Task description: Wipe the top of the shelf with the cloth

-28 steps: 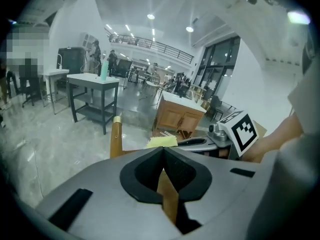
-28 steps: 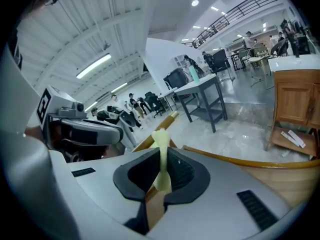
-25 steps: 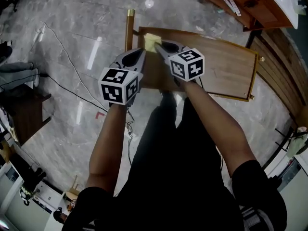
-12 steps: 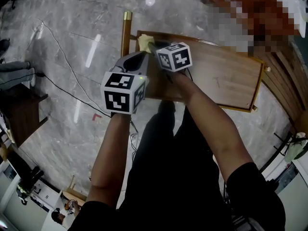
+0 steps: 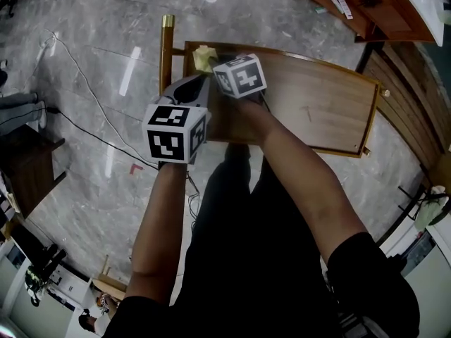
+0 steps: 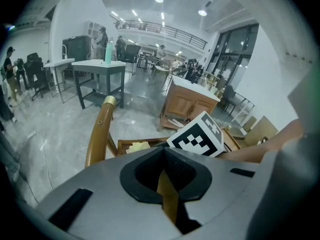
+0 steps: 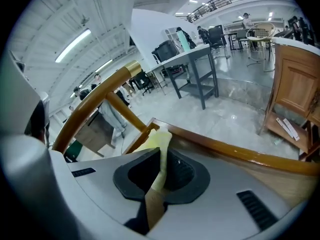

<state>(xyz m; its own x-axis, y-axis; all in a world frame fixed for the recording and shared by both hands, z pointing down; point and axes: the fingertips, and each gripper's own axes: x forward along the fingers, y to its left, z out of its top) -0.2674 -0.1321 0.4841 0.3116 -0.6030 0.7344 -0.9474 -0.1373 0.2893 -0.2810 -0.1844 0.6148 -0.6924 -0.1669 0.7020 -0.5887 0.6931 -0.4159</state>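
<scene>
Wiping the shelf (image 5: 317,104) corner, right gripper (image 5: 210,66) clamped on the cloth (image 5: 202,56), left gripper (image 5: 200,84) closed, empty. Rest's probably unwiped.

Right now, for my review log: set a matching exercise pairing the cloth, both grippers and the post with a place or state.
Things:
1. yellow cloth
2. grey left gripper
3. grey right gripper
4. brass-capped wooden post

Place or state:
A. jaws together, nothing held
B. jaws shut on the cloth
C. far left corner of the wooden shelf top
D. just outside the shelf's left edge

Pairs: 1-C, 2-A, 3-B, 4-D
</scene>
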